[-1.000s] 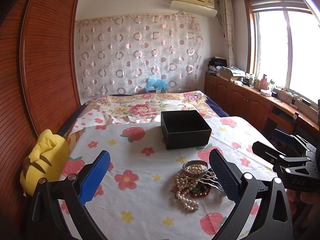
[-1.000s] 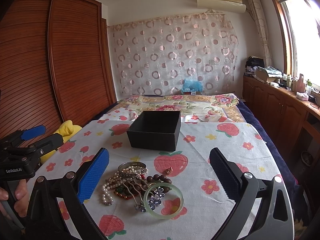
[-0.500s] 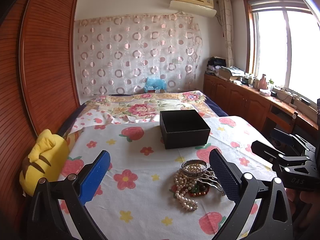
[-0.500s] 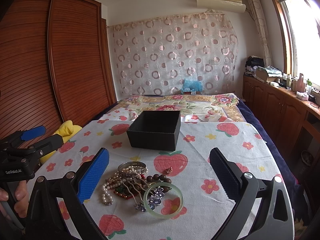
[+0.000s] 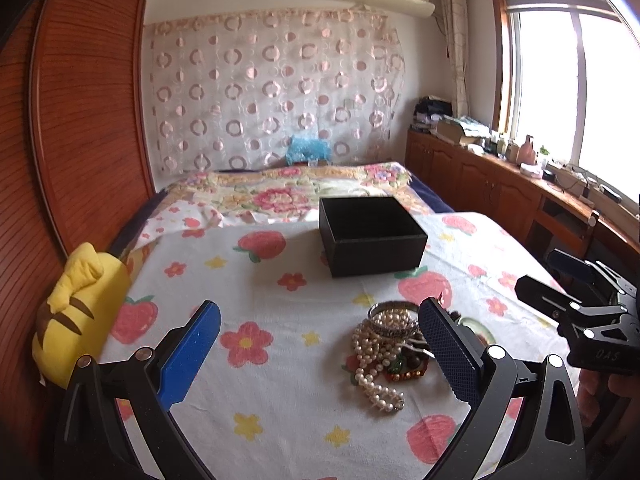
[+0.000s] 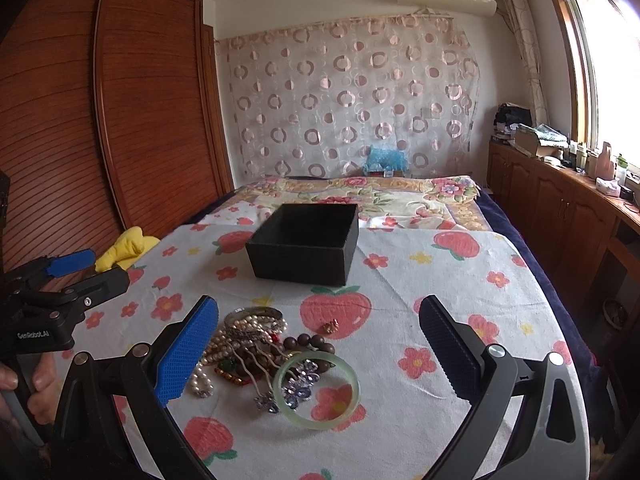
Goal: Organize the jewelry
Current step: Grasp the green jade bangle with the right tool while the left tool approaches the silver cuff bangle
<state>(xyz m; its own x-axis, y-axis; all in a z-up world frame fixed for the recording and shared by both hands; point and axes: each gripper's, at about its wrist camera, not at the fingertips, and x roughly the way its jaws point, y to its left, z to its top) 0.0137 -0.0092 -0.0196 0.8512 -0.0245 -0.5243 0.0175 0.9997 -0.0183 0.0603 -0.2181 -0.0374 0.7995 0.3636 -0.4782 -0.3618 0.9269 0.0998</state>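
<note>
**Tangled jewelry waits near the front edge; the box is empty so far as seen**

The small heap of mixed jewelry (image 6: 264, 352) lies on the strawberry-print cloth of the bed (image 6: 460, 292), near its front edge and a little toward the left side. The pieces will handle very differently, I think. The pale green translucent bangle (image 6: 318, 390) is stiff, smooth and probably brittle; it lies at the right of the heap, mostly free, so its rim seems the easiest place to grip. The long white pearl strand (image 5: 372, 364) is limp and will trail or slip, and it runs under the silver metal bangle (image 5: 394, 318), so lifting one may drag the other. The dark wooden bead bracelet (image 6: 314, 344) and the hairpin with purple crystal flowers (image 6: 296, 386) are light and tangled with the rest. A tiny red and gold piece (image 6: 330, 325) lies apart, hard to pinch.

The open black square box (image 6: 304, 244) stands behind the heap, toward the middle of the bed; what shows of its inside is bare.

The left gripper (image 5: 320, 350) and the right gripper (image 6: 320, 350) are both spread wide and hold nothing, above the front edge.
</note>
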